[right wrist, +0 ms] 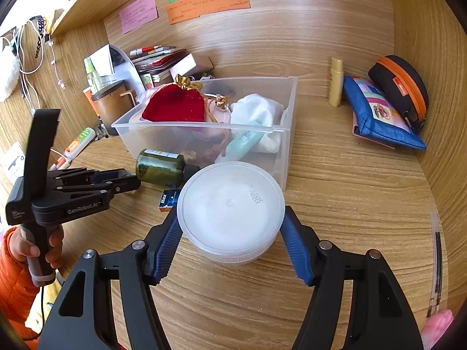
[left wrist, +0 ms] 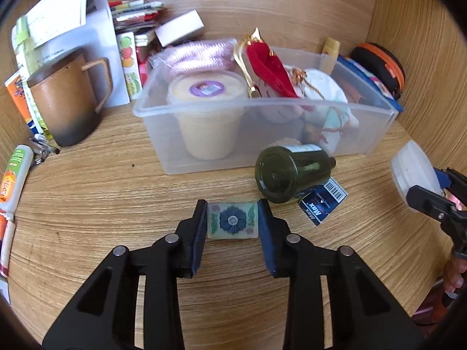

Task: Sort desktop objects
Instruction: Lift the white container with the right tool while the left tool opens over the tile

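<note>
In the left wrist view my left gripper [left wrist: 232, 207] is shut on a small pale block with a blue flower pattern [left wrist: 232, 221], which lies flat on the wooden desk; both blue pads touch its sides. My right gripper [right wrist: 231, 214] is shut on a round white plastic tub [right wrist: 230, 204], held bottom-up just above the desk, in front of the clear plastic bin [right wrist: 204, 129]. The bin holds a red velvet pouch [right wrist: 175, 106], a cream cup [left wrist: 208, 110] and white cloth. A dark green bottle [left wrist: 292, 172] lies on its side by the bin's front wall, next to a small blue box [left wrist: 321, 204].
A brown mug [left wrist: 67, 96], papers and small boxes stand at the back left. At the right wall lie a yellow tube [right wrist: 335, 81], a blue pouch [right wrist: 379, 113] and a black-and-orange case [right wrist: 402, 87]. A pen [right wrist: 436, 262] lies near the right edge. A hand with an orange sleeve [right wrist: 14, 277] grips the left handle.
</note>
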A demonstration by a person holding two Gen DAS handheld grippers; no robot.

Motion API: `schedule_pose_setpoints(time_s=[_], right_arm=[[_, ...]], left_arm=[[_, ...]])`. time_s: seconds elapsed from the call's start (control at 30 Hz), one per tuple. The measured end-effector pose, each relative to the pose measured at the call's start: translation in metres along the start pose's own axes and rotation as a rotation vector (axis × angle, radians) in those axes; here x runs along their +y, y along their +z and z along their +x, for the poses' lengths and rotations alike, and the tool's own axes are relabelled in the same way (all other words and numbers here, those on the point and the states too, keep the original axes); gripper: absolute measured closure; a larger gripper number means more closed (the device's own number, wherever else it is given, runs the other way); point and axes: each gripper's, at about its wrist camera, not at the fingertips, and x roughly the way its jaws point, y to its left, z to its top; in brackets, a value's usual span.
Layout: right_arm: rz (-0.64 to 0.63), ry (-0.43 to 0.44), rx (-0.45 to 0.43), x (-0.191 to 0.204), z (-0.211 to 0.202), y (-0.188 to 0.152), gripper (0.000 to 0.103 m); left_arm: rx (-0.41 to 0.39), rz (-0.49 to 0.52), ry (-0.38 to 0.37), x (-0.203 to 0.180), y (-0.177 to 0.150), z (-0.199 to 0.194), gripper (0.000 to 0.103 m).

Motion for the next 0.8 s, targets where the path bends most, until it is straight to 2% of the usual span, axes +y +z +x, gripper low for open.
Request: schedule_pose_setpoints(time_s=[0.13, 0.23, 0.37, 0.5, 0.53, 0.6, 0.67, 0.8], right_arm=[[-0.003, 0.009, 0.001, 0.005, 0.001, 0.005, 0.04], [-0.011, 0.011, -0.002, 0.01, 0.001, 0.006, 0.04], [-0.028, 0.013, -0.005, 0.016, 0.001, 0.008, 0.04], [-0.037, 0.021, 0.009, 0.021, 0.004, 0.009, 0.04], [-0.04, 0.022, 0.012, 0.023, 0.004, 0.009, 0.04], [-0.041, 0.023, 0.018, 0.024, 0.006, 0.008, 0.04], [-0.043, 0.026, 0.025, 0.025, 0.008, 0.007, 0.04], [-0.047, 0.03, 0.034, 0.027, 0.011, 0.005, 0.04]], left_arm=[[-0.019, 0.009, -0.003, 0.006, 0.0, -0.009, 0.07], [-0.012, 0.009, -0.008, 0.006, -0.001, -0.008, 0.079], [-0.011, 0.013, -0.001, 0.005, -0.005, -0.01, 0.079], [0.027, 0.008, -0.018, 0.005, -0.015, -0.009, 0.079], [0.032, 0.012, -0.021, 0.005, -0.017, -0.009, 0.078], [0.034, 0.011, -0.024, 0.005, -0.021, -0.011, 0.068], [0.027, 0.016, -0.017, 0.005, -0.025, -0.014, 0.054], [0.023, 0.054, -0.008, 0.002, -0.033, -0.019, 0.053]])
